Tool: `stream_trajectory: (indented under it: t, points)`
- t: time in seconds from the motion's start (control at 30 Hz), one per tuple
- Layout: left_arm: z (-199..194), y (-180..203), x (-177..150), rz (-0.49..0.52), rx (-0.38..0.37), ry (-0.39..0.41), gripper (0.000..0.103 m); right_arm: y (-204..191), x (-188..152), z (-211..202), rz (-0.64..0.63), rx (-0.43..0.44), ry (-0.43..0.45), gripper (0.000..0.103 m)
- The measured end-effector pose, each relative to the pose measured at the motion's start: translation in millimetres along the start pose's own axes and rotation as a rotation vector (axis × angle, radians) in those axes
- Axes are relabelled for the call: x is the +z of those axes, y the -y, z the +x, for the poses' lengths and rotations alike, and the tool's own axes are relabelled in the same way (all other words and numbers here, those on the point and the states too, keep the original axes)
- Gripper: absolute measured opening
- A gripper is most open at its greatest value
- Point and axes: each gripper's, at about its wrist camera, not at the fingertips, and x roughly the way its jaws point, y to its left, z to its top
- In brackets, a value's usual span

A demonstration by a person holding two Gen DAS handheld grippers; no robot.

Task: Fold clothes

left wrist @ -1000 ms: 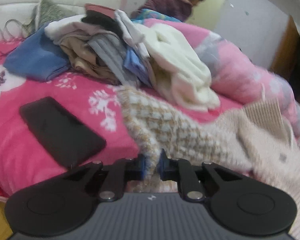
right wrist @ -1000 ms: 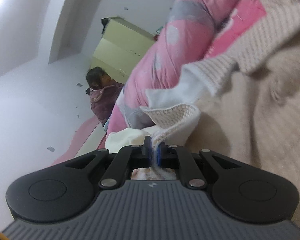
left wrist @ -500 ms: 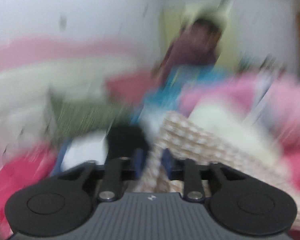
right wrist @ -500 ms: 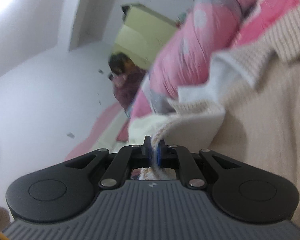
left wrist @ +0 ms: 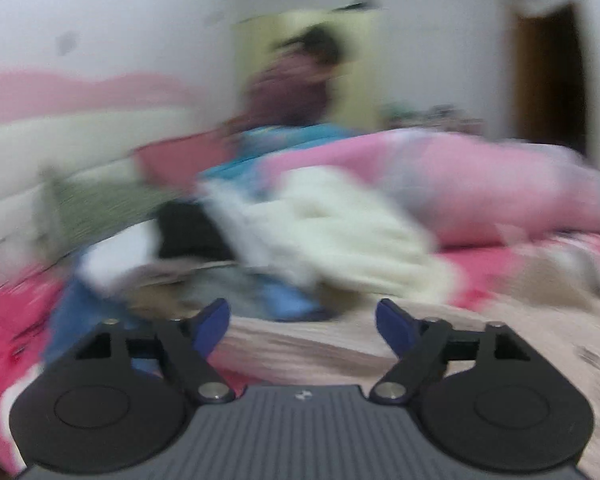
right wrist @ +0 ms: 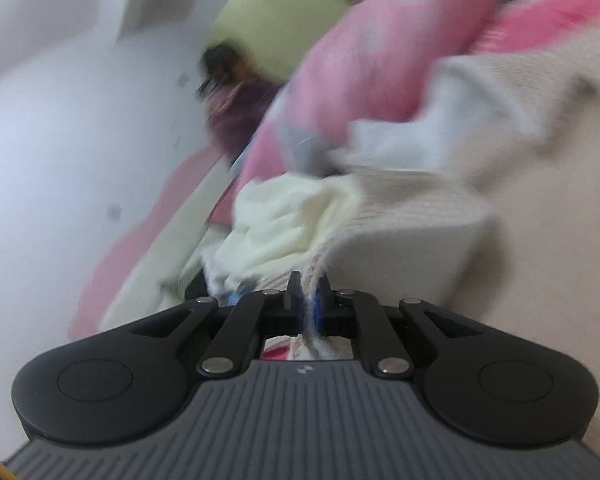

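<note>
Beige knit sweater [left wrist: 332, 344]: spread on the pink bed [left wrist: 4, 320] just ahead of you, partway folded at best; no finished fold shows through the blur. Your left hand-held gripper [left wrist: 302, 318]: jaws opening, nothing between them, sweater lying below. Your right hand-held gripper [right wrist: 308, 304]: clamped on the sweater's edge [right wrist: 400, 216]. Unfolded pile [left wrist: 340, 236] of cream, blue and grey garments: behind, untouched, your remaining work. A person [left wrist: 296, 84] sits beyond the bed.
</note>
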Motion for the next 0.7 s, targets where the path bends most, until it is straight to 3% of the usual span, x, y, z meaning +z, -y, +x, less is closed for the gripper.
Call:
stream_trajectory:
  t: [0.03,0.13,0.2,0.27,0.37,0.5,0.7]
  points:
    - [-12.8,10.0,-8.4,-0.006,0.003,0.004,0.084,-32.4,-6.6,29.5,-0.084,0.033,-0.067,0.004]
    - [-32.0,21.2,-35.3,0.005,0.155,-0.047,0.082,-129.2,-28.6,118.3,-0.332,0.134,-0.273,0.004]
    - [-40.9,15.1,-57.2,0.009,0.266,-0.087,0.082,-173.0,-74.8,170.6,-0.438,0.227,-0.459,0.004]
    - [-43.4,-5.8,-81.5,-0.040,0.326,-0.172,0.080,-190.0,-122.7,201.7,-0.497,0.234,-0.584,0.004]
    - [-44.8,-39.1,-106.1,-0.142,0.362,-0.270,0.075,-176.7,-166.5,224.4,-0.450,0.175,-0.697,0.004]
    - [-52.9,-58.6,-106.9,-0.243,0.311,-0.231,0.077,-151.4,-175.0,231.0,-0.331,0.146,-0.743,0.004]
    - [-58.8,-40.8,-99.0,-0.292,0.168,-0.151,0.077,-141.4,-133.3,213.7,-0.274,0.131,-0.624,0.004]
